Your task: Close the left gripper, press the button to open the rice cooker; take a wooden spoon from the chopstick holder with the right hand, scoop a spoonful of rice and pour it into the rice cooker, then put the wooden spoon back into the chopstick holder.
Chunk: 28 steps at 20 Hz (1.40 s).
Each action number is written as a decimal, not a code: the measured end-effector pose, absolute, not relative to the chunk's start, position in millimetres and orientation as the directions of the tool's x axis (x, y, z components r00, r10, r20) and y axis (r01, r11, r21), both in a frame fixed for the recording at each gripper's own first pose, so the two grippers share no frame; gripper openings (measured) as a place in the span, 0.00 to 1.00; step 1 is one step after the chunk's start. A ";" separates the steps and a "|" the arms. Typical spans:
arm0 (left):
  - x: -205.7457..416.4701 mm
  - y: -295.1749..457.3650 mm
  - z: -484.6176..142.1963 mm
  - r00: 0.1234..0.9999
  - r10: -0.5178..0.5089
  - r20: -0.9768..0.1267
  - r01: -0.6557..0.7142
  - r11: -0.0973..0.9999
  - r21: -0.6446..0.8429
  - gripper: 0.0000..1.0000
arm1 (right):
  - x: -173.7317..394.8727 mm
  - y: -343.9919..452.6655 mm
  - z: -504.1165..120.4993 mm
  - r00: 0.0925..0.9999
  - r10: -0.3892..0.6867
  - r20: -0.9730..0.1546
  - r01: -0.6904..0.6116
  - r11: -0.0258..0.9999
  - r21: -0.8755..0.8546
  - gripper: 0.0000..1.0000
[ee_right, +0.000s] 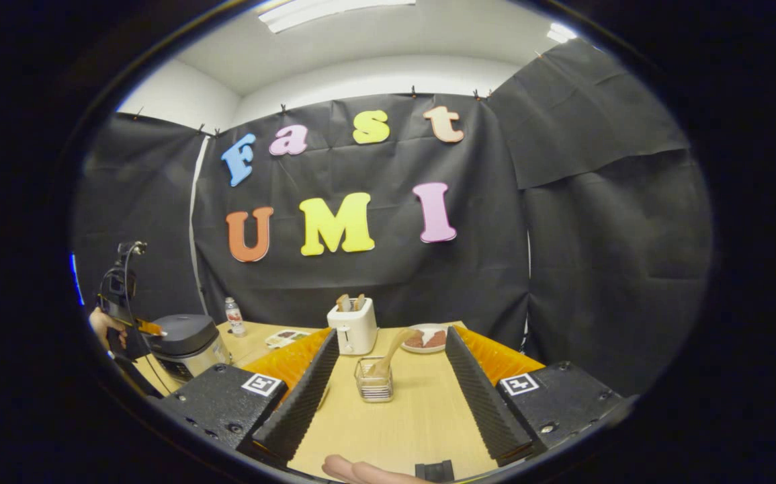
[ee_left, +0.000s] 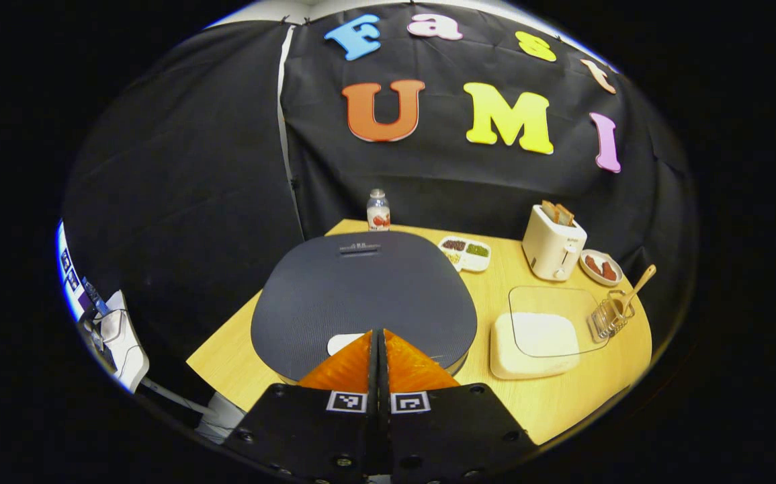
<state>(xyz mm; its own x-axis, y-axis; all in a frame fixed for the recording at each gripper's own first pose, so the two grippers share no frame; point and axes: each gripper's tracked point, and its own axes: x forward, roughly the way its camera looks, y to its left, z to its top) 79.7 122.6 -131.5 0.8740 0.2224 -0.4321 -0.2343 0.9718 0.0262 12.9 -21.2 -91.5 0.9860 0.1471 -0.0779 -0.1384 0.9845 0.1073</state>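
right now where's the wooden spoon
The wooden spoon stands in the wire chopstick holder on the table, in front of the toaster in the right gripper view, straight ahead between the open right gripper's fingers.

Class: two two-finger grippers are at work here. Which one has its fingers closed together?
The left gripper, fingers together over the rice cooker lid. The right gripper stands wide apart, facing the chopstick holder.

Matt textured rice cooker (ee_left: 361,296) lid
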 end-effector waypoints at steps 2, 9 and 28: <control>81.3 126.4 -95.1 0.915 0.270 -0.301 -0.276 0.961 0.025 0.00 | 15.6 -22.8 -97.3 0.986 0.138 -0.088 -0.129 0.987 0.100 1.00; 48.7 104.0 -24.3 0.960 0.257 -0.110 -0.255 0.967 0.030 0.95 | 22.8 -18.8 -123.1 0.982 0.130 -0.138 -0.118 0.989 0.094 1.00; -22.3 41.3 -74.2 0.988 0.130 -0.079 -0.129 0.991 0.018 0.97 | 180.9 26.0 -242.0 0.944 0.192 -0.269 -0.141 0.970 0.196 0.99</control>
<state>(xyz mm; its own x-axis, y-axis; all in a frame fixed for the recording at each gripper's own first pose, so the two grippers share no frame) -22.3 41.3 -74.2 0.9883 0.1301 -0.0795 -0.1291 0.9915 0.0180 180.9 26.0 -242.0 0.9439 0.1916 -0.2689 -0.1410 0.9704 0.1962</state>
